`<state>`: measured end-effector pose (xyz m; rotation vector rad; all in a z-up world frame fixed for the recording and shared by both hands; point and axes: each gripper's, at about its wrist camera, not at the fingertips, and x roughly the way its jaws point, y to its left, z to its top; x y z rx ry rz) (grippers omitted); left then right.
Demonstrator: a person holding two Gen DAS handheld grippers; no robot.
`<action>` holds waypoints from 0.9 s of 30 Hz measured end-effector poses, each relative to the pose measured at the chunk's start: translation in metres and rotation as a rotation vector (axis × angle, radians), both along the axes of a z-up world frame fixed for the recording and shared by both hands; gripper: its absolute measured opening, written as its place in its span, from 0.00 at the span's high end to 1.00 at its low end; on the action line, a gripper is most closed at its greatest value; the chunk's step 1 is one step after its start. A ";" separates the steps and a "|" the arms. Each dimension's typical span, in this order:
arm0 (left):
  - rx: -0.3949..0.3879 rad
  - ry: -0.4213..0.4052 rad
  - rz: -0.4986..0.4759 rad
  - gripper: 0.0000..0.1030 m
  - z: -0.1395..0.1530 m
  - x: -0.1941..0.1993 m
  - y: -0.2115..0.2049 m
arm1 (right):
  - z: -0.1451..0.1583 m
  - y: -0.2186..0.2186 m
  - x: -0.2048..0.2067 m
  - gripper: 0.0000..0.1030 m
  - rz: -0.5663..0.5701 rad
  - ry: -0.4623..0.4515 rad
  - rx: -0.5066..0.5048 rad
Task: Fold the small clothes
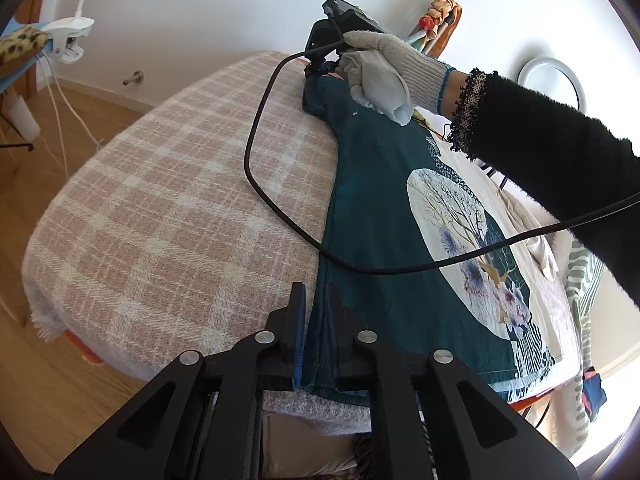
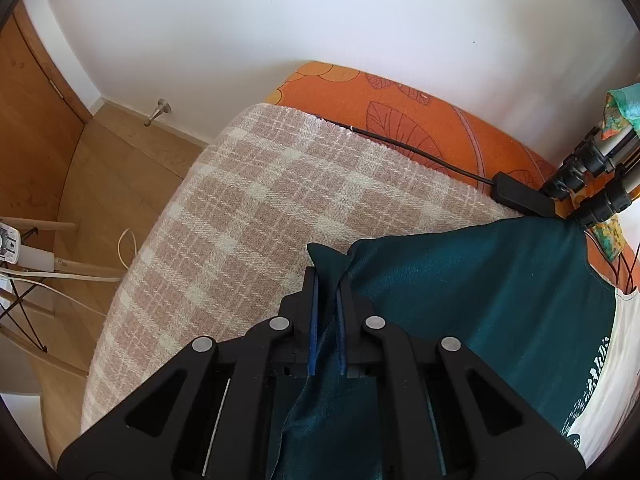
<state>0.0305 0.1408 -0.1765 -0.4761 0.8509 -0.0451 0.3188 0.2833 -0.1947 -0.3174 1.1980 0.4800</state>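
Observation:
A dark teal T-shirt (image 1: pixel 384 208) with a round white tree print lies stretched along a checked pink blanket (image 1: pixel 168 216). My left gripper (image 1: pixel 316 300) is shut on the shirt's near edge at the hem. My right gripper (image 1: pixel 320 66), held by a gloved hand, pinches the far end of the same edge. In the right wrist view my right gripper (image 2: pixel 327 284) is shut on a fold of the teal shirt (image 2: pixel 480 280), which spreads to the right over the blanket (image 2: pixel 248 216).
A black cable (image 1: pixel 264 176) loops over the blanket and shirt. An orange patterned cover (image 2: pixel 400 112) with a black adapter (image 2: pixel 520 196) lies by the wall. Tripod legs (image 2: pixel 588 176) stand at the right. More clothes (image 1: pixel 576 280) lie right. Wooden floor lies left.

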 end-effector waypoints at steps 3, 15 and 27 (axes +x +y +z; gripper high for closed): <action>0.047 0.034 -0.020 0.61 -0.002 -0.003 -0.007 | 0.004 -0.004 0.000 0.93 -0.001 0.004 0.012; 0.025 -0.031 -0.113 0.99 0.010 -0.001 -0.027 | 0.020 -0.014 0.003 0.94 -0.010 0.026 0.107; 0.012 -0.082 -0.305 0.99 0.033 0.003 -0.087 | 0.073 -0.109 0.010 0.95 -0.031 -0.012 0.155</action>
